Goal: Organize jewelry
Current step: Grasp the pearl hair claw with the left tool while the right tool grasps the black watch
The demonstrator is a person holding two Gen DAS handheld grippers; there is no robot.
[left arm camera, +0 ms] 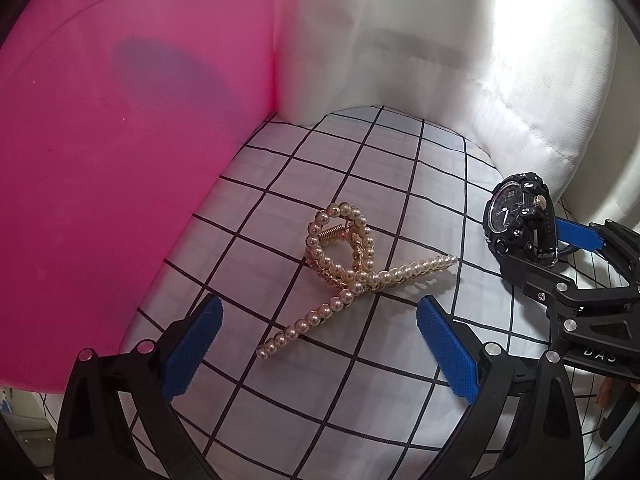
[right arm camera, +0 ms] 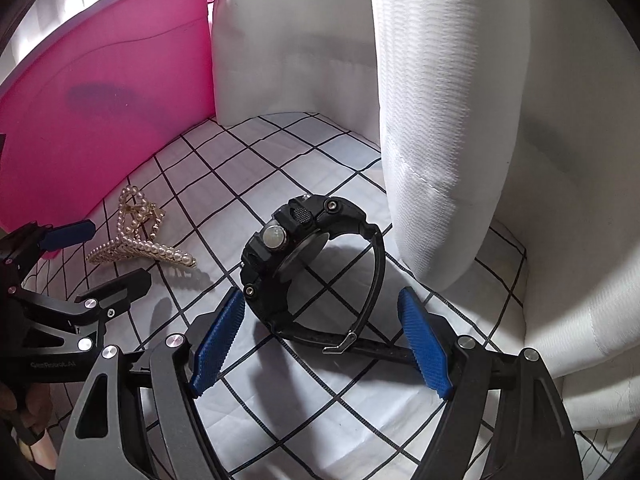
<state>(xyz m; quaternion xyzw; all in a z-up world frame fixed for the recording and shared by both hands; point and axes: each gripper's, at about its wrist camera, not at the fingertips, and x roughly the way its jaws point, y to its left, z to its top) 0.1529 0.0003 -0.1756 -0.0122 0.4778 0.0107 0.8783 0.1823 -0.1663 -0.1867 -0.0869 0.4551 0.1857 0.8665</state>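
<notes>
A white cloth with black squares (left arm camera: 360, 184) covers the bed or table. A big pink bin (left arm camera: 100, 160) stands at the cloth's left edge, and white curtains (right arm camera: 432, 120) hang down at its back. The left gripper (left arm camera: 318, 346) hovers low over the cloth with its blue fingers (left arm camera: 192, 354) wide apart. The right gripper (right arm camera: 322, 342) has its fingers apart too. The black watch (right arm camera: 316, 264) stands on its side on the cloth, between the right gripper's fingertips but not squeezed. The pearl hair clip (left arm camera: 352, 268) lies on the cloth, near the pink bin and just in front of the left gripper.
</notes>
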